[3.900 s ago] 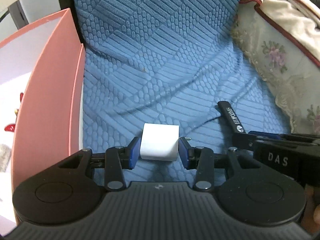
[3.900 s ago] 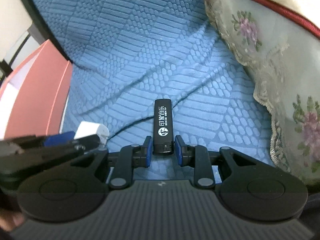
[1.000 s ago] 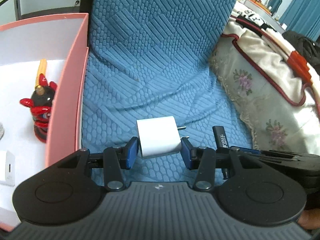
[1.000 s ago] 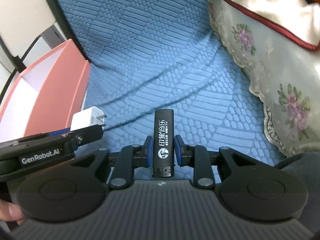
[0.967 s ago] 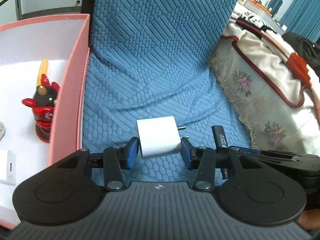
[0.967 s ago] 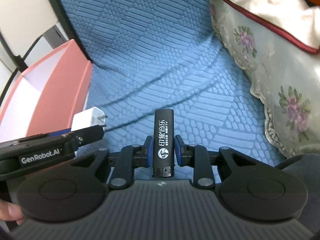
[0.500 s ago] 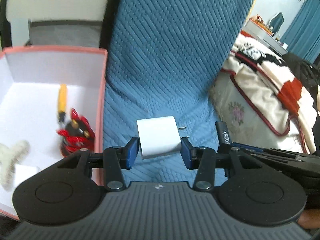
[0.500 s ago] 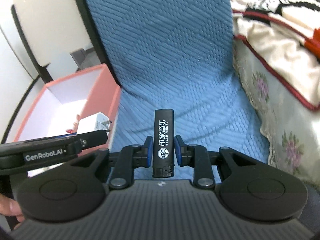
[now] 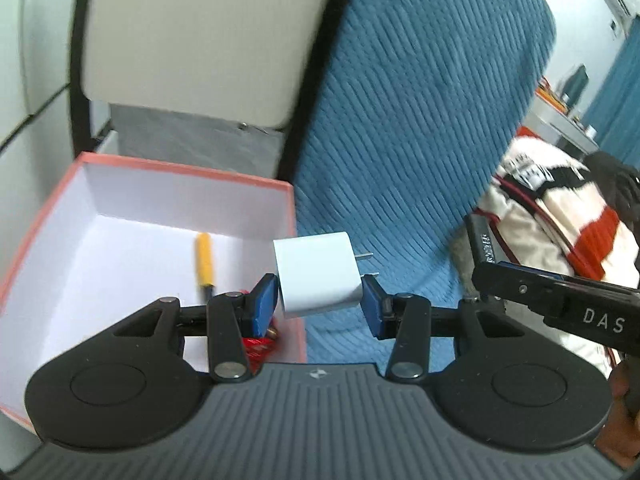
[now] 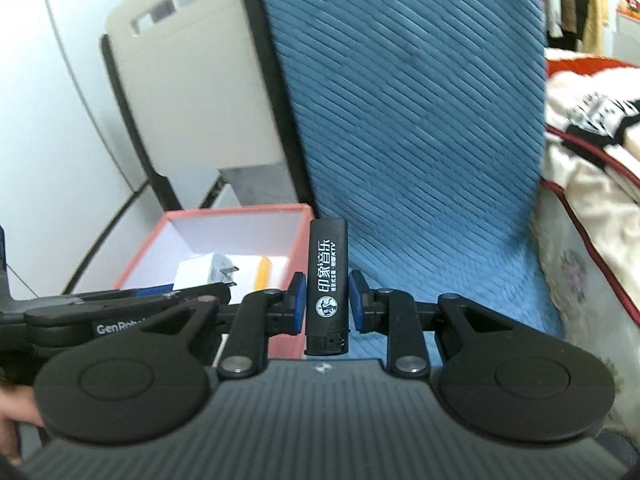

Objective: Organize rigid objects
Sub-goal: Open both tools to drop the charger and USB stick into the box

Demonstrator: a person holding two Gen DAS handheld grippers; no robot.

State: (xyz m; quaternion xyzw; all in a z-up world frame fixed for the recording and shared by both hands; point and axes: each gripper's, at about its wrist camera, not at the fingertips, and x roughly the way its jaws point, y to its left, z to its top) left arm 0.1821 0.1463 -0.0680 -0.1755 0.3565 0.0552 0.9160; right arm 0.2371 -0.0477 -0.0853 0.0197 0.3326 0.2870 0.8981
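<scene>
My left gripper [image 9: 319, 304] clamps the white charger [image 9: 317, 274] at frame centre, beside the pink box [image 9: 290, 216]; my right gripper [image 10: 327, 302] pinches the black lighter [image 10: 327, 276] upright, centre frame.

A: What's behind all this?
B: A blue ribbed cover [image 10: 420, 128] draped over a tall backrest, a cream panel with a black edge [image 9: 192, 40] left of it.
A: And to the right?
B: Rumpled bedding [image 10: 592, 168], teal curtains [image 9: 616, 92] beyond.
</scene>
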